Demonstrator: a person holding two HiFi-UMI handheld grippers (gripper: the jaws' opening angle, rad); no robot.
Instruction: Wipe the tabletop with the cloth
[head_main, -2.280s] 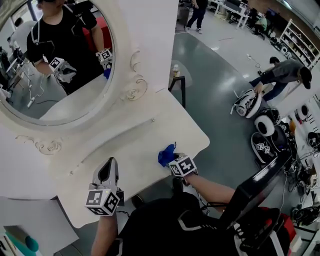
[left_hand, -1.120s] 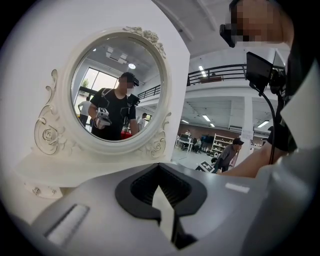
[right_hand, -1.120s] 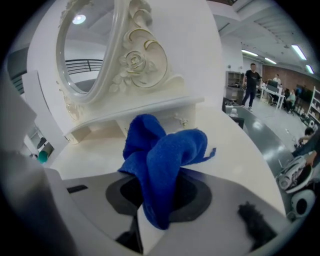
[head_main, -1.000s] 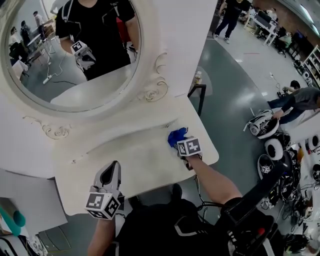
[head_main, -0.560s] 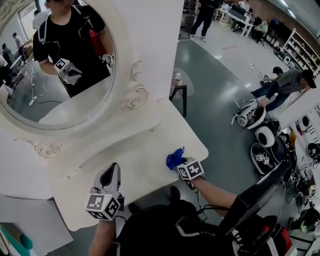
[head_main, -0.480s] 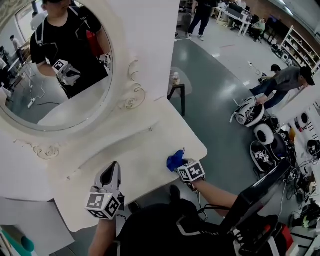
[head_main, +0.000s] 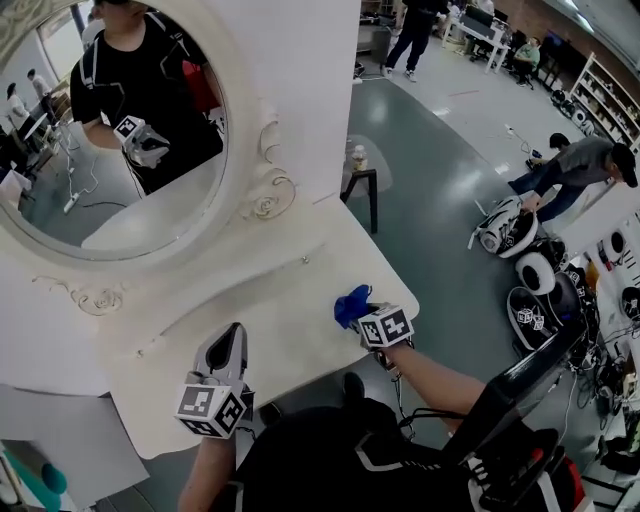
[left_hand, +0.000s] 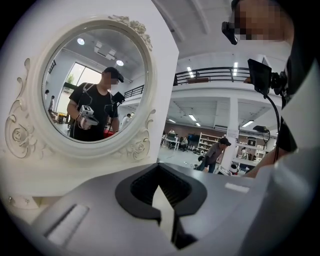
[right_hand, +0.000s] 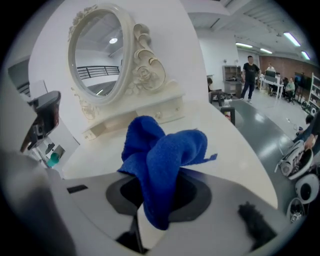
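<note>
Now, my left tongs (head_main: 230, 335) stay pressed together on nothing over the table's (head_main: 270, 300) near left edge, unmoved. Further right, the right tongs (head_main: 363, 312) pinch the bunched blue cloth (head_main: 350, 303). A second ago it was nearer the far right corner, and it has since been drawn back to the near right edge. I judge that as one stroke done, with more to wipe.
</note>
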